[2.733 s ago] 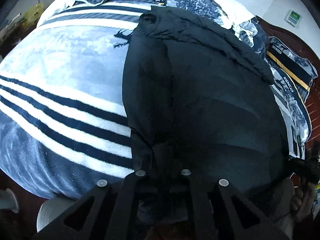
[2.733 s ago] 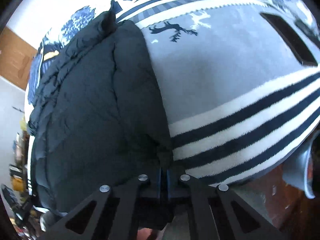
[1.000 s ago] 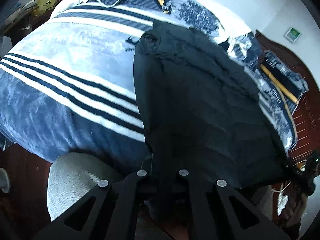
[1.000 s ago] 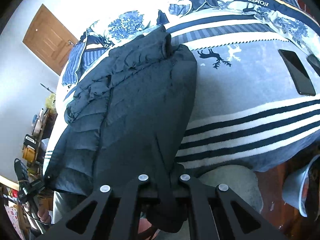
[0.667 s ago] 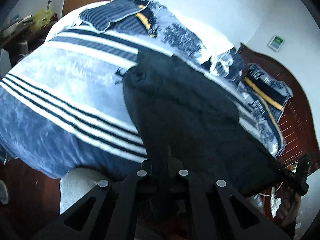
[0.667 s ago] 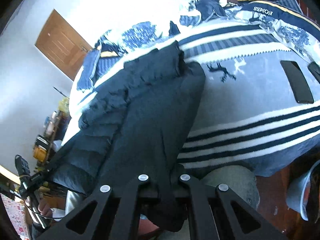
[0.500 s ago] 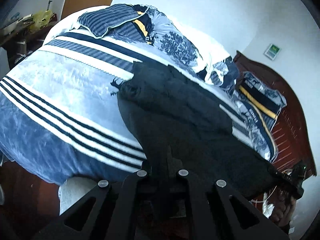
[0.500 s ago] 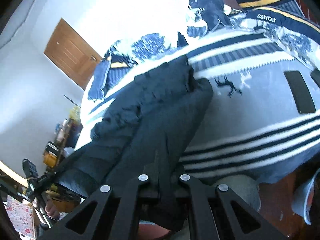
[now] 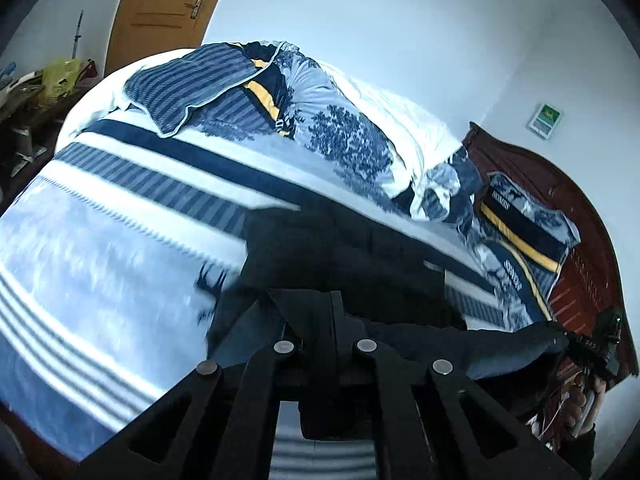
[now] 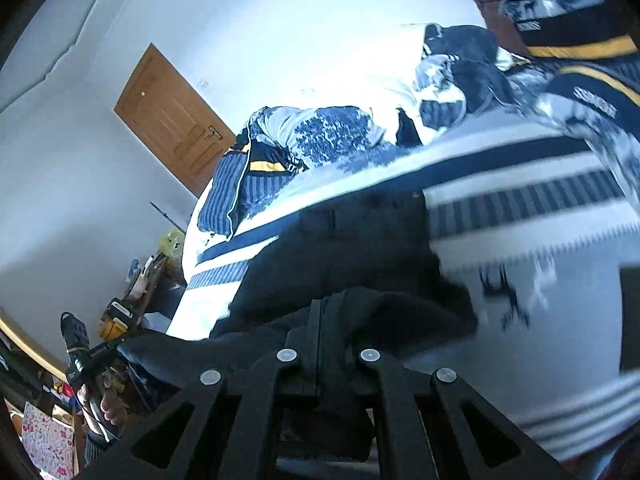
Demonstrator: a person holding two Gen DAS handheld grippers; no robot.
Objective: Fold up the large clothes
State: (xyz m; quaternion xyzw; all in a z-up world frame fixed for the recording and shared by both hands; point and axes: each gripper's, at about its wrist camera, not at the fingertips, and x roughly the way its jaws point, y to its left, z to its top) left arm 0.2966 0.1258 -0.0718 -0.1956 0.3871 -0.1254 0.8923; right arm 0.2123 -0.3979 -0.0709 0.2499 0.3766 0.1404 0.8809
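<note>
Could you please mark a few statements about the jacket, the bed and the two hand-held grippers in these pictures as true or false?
1. The left hand-held gripper is shut on the black jacket. True.
2. The right hand-held gripper hangs open with nothing in it. False: it too is shut on the jacket's edge.
3. The jacket lies on a striped blanket with a deer print. True.
4. The wooden door stands wide open. False: it is closed.
5. The jacket is bright red. False: it is black.

Left gripper (image 9: 331, 312) fingertips: buried in black jacket (image 9: 360, 264) fabric.
Blanket (image 9: 100, 248) deer print: motion-blurred.
Dark slab (image 10: 630, 316) at blanket's right edge: cropped, unidentifiable.
</note>
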